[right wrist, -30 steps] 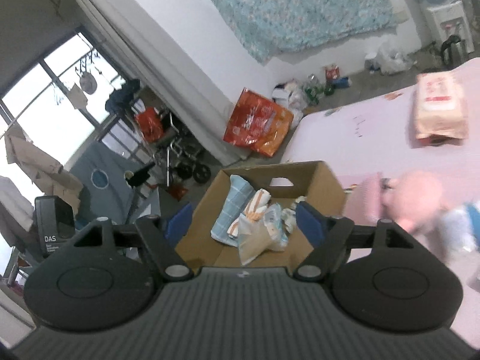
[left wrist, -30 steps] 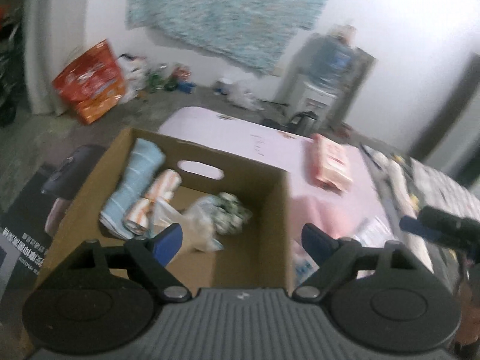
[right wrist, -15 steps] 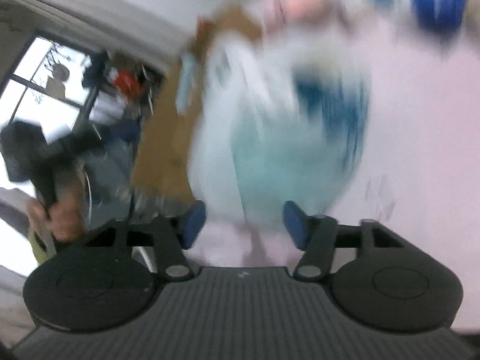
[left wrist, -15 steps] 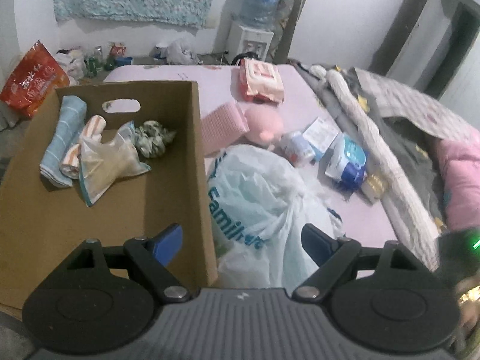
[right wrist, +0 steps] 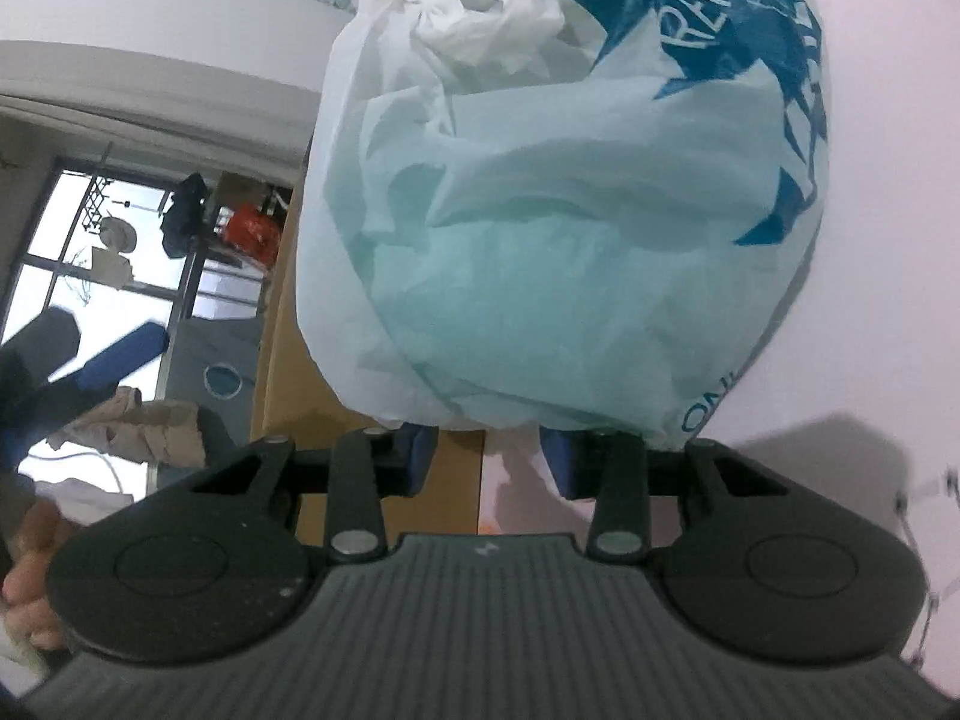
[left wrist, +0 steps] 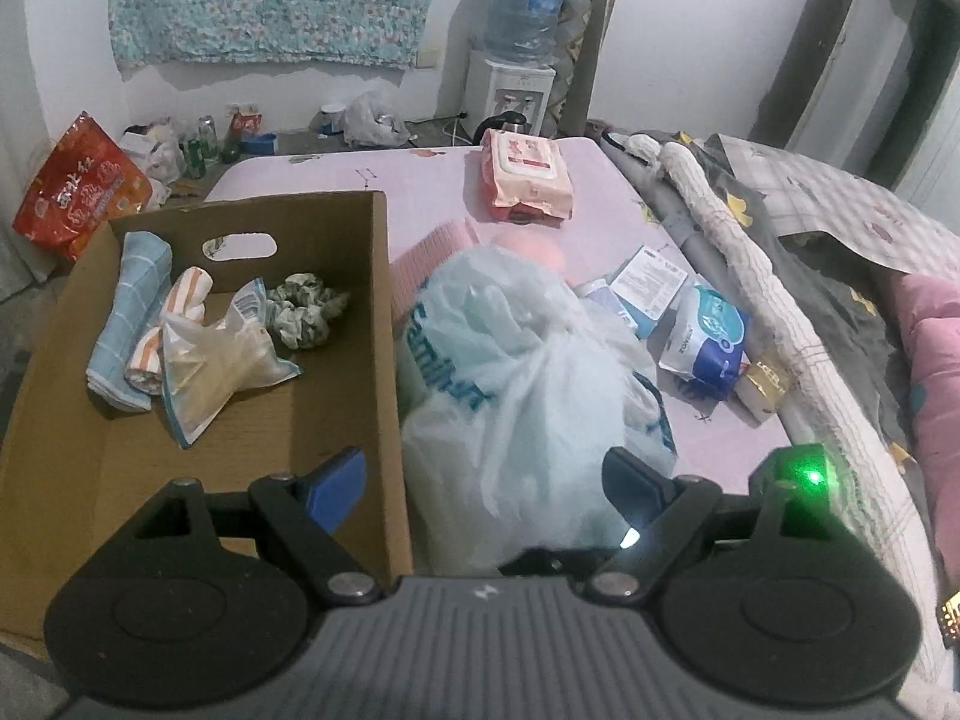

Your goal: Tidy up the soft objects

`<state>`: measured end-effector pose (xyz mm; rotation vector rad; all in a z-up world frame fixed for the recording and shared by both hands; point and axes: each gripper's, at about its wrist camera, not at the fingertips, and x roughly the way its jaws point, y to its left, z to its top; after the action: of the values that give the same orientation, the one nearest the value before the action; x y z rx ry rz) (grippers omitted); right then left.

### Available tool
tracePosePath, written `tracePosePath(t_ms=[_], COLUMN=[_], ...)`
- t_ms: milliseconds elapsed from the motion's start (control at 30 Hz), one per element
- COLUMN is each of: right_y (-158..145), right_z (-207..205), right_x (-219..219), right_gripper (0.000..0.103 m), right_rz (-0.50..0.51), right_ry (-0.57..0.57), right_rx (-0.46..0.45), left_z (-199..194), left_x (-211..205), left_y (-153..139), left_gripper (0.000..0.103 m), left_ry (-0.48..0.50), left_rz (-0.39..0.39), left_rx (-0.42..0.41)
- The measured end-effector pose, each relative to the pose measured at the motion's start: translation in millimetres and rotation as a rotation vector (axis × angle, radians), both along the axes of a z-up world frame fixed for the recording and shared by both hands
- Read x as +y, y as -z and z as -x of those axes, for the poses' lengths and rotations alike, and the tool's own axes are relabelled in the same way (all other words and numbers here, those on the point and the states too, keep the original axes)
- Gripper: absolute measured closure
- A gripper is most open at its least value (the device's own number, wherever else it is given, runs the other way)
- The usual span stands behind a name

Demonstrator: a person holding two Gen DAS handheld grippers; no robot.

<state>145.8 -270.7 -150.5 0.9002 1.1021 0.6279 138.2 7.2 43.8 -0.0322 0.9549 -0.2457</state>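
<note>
A stuffed white plastic bag point(left wrist: 516, 360) with blue print lies on the pink bed, against the outside wall of a cardboard box point(left wrist: 384, 300). My left gripper point(left wrist: 483, 474) hangs open above them, one finger over the box and the other over the bag. The bag point(right wrist: 570, 210) fills the right wrist view. My right gripper point(right wrist: 489, 456) sits low at its near end with jaws closing; the bag's lower edge lies over the fingertips, and bed shows in the gap between the pads. Inside the box are a blue rolled towel point(left wrist: 129, 312), a striped roll point(left wrist: 180, 312), a zip bag point(left wrist: 222, 366) and a scrunchie point(left wrist: 306, 312).
On the bed beyond the bag lie a wipes pack point(left wrist: 525, 174), a pink ribbed item point(left wrist: 432, 258) and a blue pack point(left wrist: 705, 336). Grey bedding point(left wrist: 780, 276) is heaped along the right. A green light point(left wrist: 807, 477) glows on the other hand-held unit at lower right.
The left view swung from over the box toward the bed, bringing the bag close under the fingers. The right gripper dropped from high above the box to the bag's side, and its jaws narrowed.
</note>
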Motion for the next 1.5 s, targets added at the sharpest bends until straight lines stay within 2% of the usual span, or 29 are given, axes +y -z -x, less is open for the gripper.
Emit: tracePosePath(t_ms=[100, 133, 167, 233, 433, 533, 667, 800, 867, 1000, 1100, 1133, 1233, 1400, 1467, 1500], right_y=[2, 1, -2, -10, -43, -75, -124, -155, -158, -150, -135, -127, -108, -80, -76, -70], right_z=[7, 12, 14, 27, 59, 67, 33, -26, -64, -142, -191, -205, -236, -272, -273, -280], right_x=[-2, -2, -2, -5, -28, -46, -76, -99, -109, -109, -110, -96, -91, -80, -77, -74], right_gripper=[0.06, 0.05, 0.036, 0.022, 0.021, 0.021, 0.021, 0.021, 0.021, 0.021, 0.021, 0.021, 0.021, 0.021, 0.021, 0.02], right_rz=[-0.011, -0.012, -0.008, 0.009, 0.06, 0.081, 0.144, 0.223, 0.276, 0.389, 0.402, 0.405, 0.399, 0.357, 0.354, 0.353], right_ry=[-0.008, -0.017, -0.027, -0.06, -0.131, -0.141, -0.05, 0.045, 0.068, 0.028, 0.008, 0.007, 0.007, -0.02, -0.031, -0.035], right_rx=[0.006, -0.005, -0.015, -0.044, -0.149, -0.26, -0.42, -0.505, -0.481, -0.408, -0.322, -0.298, -0.221, -0.141, -0.124, -0.117], left_z=[-3, -4, -6, -13, -49, -83, -137, -194, -221, -260, -278, -284, -296, -302, -303, -303], left_x=[-2, -3, -4, -6, -18, -26, -40, -51, -56, -61, -63, -63, -64, -66, -65, -65], left_y=[0, 0, -2, -7, -23, -27, -22, 2, 20, 53, 73, 79, 93, 99, 99, 98], left_gripper=[0.016, 0.016, 0.016, 0.016, 0.015, 0.014, 0.014, 0.014, 0.021, 0.025, 0.026, 0.026, 0.027, 0.037, 0.051, 0.053], left_ry=[0.0, 0.001, 0.003, 0.002, 0.002, -0.002, -0.013, -0.071, -0.093, -0.13, -0.141, -0.147, -0.165, -0.178, -0.18, -0.182], left_rz=[-0.001, -0.003, -0.006, -0.014, -0.026, -0.039, -0.046, -0.052, -0.063, -0.071, -0.061, -0.06, -0.075, -0.117, -0.116, -0.126], left_rx=[-0.001, -0.005, -0.011, -0.028, -0.056, -0.052, 0.0, 0.099, 0.152, 0.218, 0.26, 0.271, 0.294, 0.283, 0.293, 0.292])
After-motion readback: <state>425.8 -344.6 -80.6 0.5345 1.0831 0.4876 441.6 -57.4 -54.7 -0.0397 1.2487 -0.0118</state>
